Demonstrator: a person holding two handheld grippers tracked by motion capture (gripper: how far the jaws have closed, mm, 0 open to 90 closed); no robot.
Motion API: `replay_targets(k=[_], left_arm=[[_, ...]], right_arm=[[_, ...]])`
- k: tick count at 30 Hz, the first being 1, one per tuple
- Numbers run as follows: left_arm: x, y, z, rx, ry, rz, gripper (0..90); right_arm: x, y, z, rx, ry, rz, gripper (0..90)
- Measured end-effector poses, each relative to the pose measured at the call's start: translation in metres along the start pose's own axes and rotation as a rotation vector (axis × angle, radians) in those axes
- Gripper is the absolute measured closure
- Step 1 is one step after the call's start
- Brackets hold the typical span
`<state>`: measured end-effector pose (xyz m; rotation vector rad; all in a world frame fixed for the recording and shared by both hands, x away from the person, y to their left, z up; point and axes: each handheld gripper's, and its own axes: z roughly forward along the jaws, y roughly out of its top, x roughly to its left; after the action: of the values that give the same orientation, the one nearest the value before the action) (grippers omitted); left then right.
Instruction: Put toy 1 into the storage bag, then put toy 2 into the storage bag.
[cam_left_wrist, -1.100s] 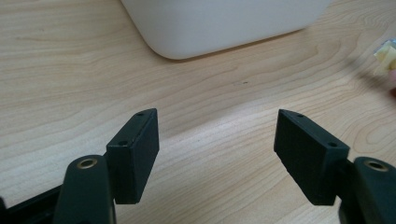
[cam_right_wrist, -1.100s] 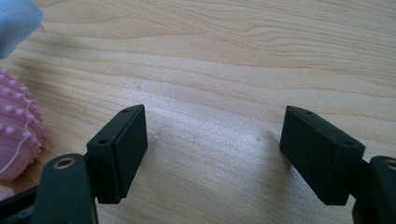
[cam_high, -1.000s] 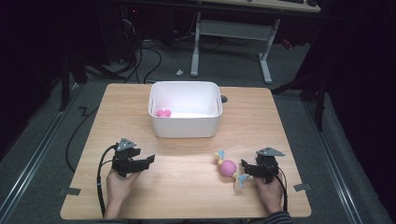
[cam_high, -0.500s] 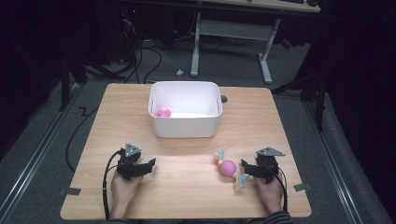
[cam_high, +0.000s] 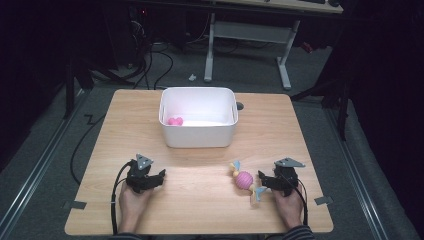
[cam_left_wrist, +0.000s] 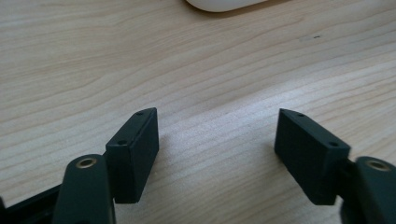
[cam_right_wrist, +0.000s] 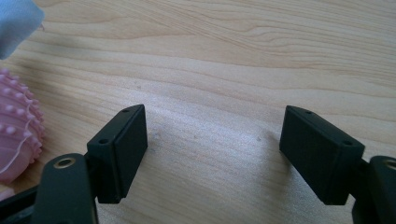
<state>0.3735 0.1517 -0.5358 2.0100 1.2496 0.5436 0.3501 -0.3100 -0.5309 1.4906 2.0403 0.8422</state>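
Now both grippers rest low near the table's (cam_high: 200, 210) front edge, one toward each front corner. Left gripper (cam_high: 159, 176): jaws apart, having just opened a little further, nothing between them but bare wood. Right gripper (cam_high: 261, 180): jaws also spread wide, nothing between them; in its own view the knobbly pink toy (cam_right_wrist: 16, 135) sits just beside the left-hand jaw, outside the gap.

From the high view the toy (cam_high: 244, 181) lies on the table just off the right gripper's tips, near the front right corner: a pink studded ball with yellow and pale blue ends. White bin (cam_high: 198, 136) stands at the middle of the back half, well apart from both hands; a small pink item (cam_high: 175, 121) already lies in it at the bin's left side.

Judgement: sorting toys into the bin, one in, one to go; step in hand is the approach to the second toy. Next move likely calls for the right gripper to swing sideways until the ball sits between the pads, then close, lift, and carry to the bin. Risk: the round ball may roll when nudged.
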Motion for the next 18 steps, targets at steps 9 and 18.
replay_targets(k=[9,18], left_arm=[[0.0,0.0,0.0,0.002,0.0,-0.001,27.6],[0.0,0.0,0.0,0.002,0.001,-0.003,27.3]], right_arm=[[-0.001,0.003,-0.001,0.043,0.011,-0.007,17.2],[-0.004,0.002,-0.015,0.021,0.016,0.014,32.3]])
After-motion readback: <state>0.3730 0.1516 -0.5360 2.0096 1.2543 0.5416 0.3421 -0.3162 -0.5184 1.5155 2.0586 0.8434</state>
